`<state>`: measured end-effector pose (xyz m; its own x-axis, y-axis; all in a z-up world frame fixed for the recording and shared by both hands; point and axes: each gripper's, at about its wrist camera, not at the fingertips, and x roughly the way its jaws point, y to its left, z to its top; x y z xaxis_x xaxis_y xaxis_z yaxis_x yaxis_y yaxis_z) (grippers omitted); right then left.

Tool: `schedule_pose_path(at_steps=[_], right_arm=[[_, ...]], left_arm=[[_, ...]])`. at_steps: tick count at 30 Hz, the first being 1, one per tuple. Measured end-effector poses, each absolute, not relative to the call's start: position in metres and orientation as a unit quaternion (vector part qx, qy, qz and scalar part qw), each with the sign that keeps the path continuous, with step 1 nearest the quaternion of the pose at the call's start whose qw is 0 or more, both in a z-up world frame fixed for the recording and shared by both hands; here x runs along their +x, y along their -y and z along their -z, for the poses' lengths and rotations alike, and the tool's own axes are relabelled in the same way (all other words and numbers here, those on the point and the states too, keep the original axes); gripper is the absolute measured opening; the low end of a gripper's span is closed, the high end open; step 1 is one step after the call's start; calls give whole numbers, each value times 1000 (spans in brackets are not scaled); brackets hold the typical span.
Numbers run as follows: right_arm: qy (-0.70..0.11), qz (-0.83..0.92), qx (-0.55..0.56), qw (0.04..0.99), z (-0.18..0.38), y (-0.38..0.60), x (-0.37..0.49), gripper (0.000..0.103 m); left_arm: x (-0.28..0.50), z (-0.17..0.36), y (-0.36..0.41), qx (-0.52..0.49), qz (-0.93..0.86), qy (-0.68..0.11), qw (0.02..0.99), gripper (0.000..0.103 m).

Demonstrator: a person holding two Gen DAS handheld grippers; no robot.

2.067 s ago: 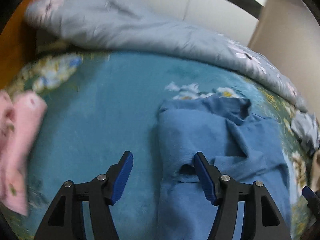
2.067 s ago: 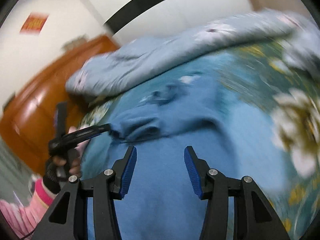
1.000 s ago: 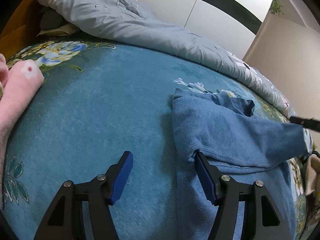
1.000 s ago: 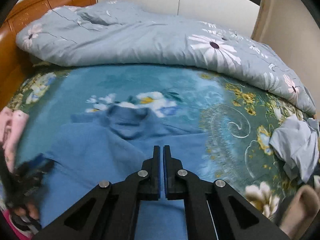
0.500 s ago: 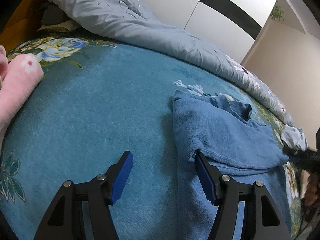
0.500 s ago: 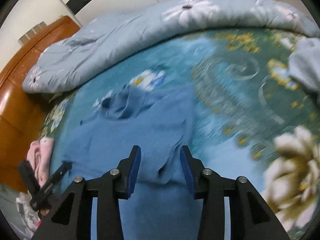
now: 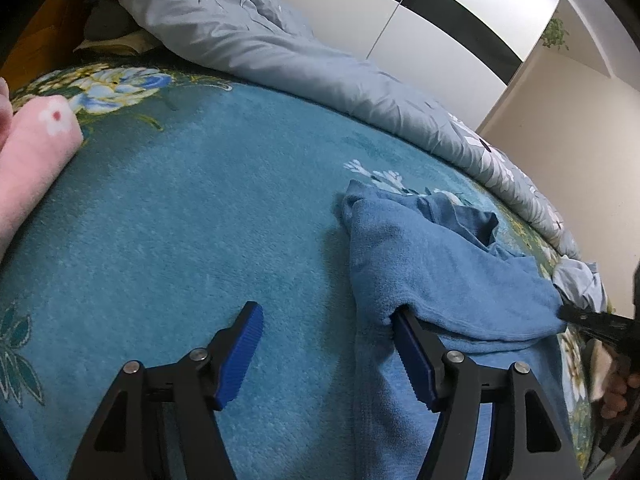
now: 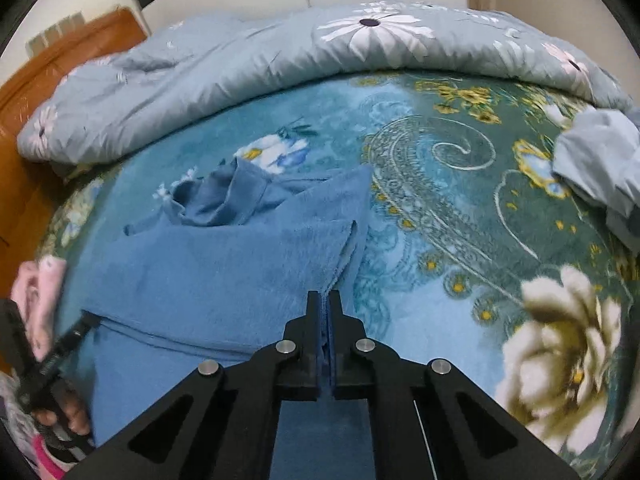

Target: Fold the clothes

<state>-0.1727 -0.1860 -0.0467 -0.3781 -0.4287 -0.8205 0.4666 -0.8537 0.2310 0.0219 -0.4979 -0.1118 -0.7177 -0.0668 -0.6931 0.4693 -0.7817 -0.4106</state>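
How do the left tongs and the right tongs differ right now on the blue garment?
The left tongs stand wide open; the right tongs are shut on the blue garment.
Only one finger of the left tongs is tucked under the folded flap's left corner; the right tongs pinch the flap's right edge.
Both have black arms with blue pads and work the same flap.

The left claw (image 7: 326,334) has black angular arms with triangular cutouts, round silver screws at the joints and ribbed blue pads (image 7: 240,354). The right claw (image 8: 328,316) is built alike, its pads blue. A pink cuff (image 8: 46,460) shows at the wrist.
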Motion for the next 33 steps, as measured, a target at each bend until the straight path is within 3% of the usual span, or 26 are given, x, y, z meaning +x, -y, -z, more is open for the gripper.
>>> schedule_pose_path(at_steps=[4,8,16,27,33], right_arm=[[7,831,473,292,22,156,-143,5],[0,812,490,316,43,114,-95,35],[123,777,532,312,96,34,-26,36],[206,720,528,401,113,38,29,37],[248,705,521,413,119,21,36,37]], left_arm=[[27,103,490,377,864,-297,151,70],[52,100,478,397,849,-337,87,70],[126,100,449,436,828,-351,34,70],[178,104,401,480,786,-384,-60,70],[194,114,400,463,749,-462,-100,69]])
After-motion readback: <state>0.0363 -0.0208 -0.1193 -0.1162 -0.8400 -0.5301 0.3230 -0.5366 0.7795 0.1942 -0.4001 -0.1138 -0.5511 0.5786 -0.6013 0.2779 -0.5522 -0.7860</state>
